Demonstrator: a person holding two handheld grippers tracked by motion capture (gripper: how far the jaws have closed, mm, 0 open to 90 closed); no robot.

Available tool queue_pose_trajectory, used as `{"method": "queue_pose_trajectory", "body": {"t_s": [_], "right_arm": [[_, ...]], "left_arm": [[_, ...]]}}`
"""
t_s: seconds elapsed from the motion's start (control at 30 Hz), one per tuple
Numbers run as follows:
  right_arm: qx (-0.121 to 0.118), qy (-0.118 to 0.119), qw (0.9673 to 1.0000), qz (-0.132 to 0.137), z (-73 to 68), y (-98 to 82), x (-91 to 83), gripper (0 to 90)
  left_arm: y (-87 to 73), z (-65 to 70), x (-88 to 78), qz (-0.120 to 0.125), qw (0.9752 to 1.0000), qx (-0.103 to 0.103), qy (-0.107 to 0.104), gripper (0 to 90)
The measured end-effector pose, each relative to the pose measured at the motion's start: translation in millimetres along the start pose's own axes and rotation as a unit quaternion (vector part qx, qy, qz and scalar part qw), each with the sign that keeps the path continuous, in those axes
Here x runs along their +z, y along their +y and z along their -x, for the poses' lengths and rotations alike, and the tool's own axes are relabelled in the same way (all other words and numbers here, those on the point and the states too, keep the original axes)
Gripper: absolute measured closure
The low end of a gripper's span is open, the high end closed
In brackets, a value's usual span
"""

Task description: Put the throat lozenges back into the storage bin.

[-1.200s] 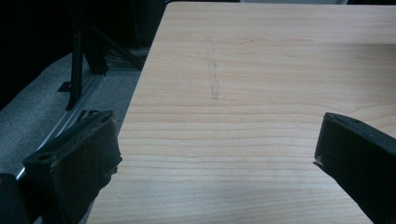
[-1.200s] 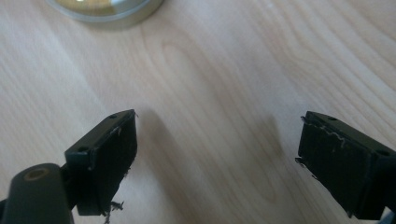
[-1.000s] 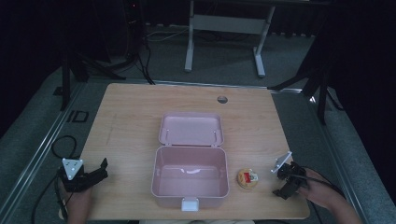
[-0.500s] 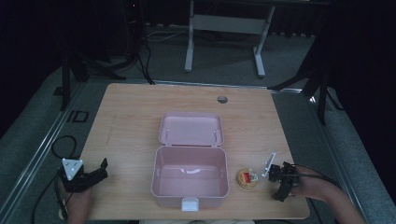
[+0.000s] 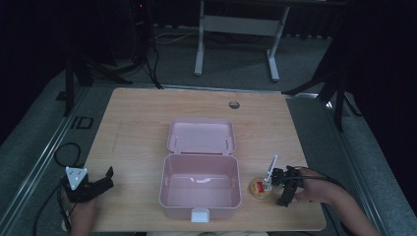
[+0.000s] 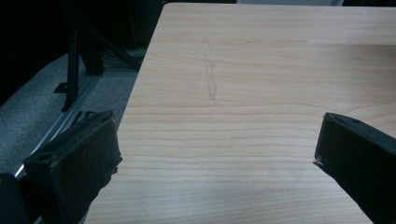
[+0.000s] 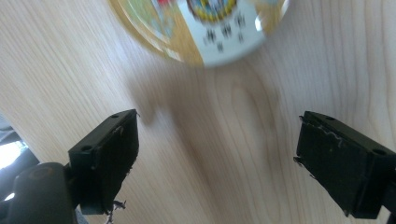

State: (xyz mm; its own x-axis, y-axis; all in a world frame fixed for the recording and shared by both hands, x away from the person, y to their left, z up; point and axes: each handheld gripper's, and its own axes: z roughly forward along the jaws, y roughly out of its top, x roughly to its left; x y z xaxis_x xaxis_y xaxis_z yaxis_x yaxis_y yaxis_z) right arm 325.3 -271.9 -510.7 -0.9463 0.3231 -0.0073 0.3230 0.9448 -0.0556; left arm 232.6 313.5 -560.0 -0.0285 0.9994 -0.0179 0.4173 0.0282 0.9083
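A small round badge (image 5: 259,188) lies flat on the counter (image 5: 137,123), just right of the open pink box (image 5: 200,183). The right gripper (image 5: 276,187) hovers beside it, jaws spread wide and empty. Well left of the box, the left gripper (image 5: 101,183) rests with jaws released.

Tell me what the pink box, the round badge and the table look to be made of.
Pink box: likely moulded plastic, matte, with an even colour and rounded corners. Round badge: glossy printed face with a bright glare spot, probably coated metal or plastic. Table: light wood or wood-look laminate with visible grain.
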Motion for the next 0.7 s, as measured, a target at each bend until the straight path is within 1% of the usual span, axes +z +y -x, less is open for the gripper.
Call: {"method": "queue_pose_trajectory", "body": {"t_s": [0.1,0.17,0.33,0.53,0.57,0.7], "right_arm": [[-0.01,-0.001,0.9999,-0.003,-0.6,9.3,-0.9,12.6],[-0.019,-0.007,0.9998,-0.001,-0.5,15.3,-2.2,12.6],[-0.031,-0.008,0.9995,0.0,-0.8,30.3,-3.7,13.0],[-0.053,-0.005,0.9986,-0.005,-2.9,45.4,-1.5,13.0],[-0.053,-0.003,0.9986,-0.005,-3.1,48.1,-1.1,13.1],[-0.065,-0.003,0.9978,-0.007,-4.8,57.8,1.5,13.3]], "left_arm": [[0.0,0.0,0.1,0.0,1.0,0.0,-0.001,0.4],[0.0,-0.1,0.0,0.0,1.0,0.0,-0.001,0.4],[0.0,-0.3,-0.1,0.0,1.0,0.0,-0.003,0.4],[0.0,-0.4,-0.2,0.0,1.0,0.0,-0.004,0.4],[0.0,-0.5,-0.2,0.0,1.0,0.0,-0.004,0.4],[0.0,-0.6,-0.1,0.0,1.0,0.0,-0.005,0.4]]}}
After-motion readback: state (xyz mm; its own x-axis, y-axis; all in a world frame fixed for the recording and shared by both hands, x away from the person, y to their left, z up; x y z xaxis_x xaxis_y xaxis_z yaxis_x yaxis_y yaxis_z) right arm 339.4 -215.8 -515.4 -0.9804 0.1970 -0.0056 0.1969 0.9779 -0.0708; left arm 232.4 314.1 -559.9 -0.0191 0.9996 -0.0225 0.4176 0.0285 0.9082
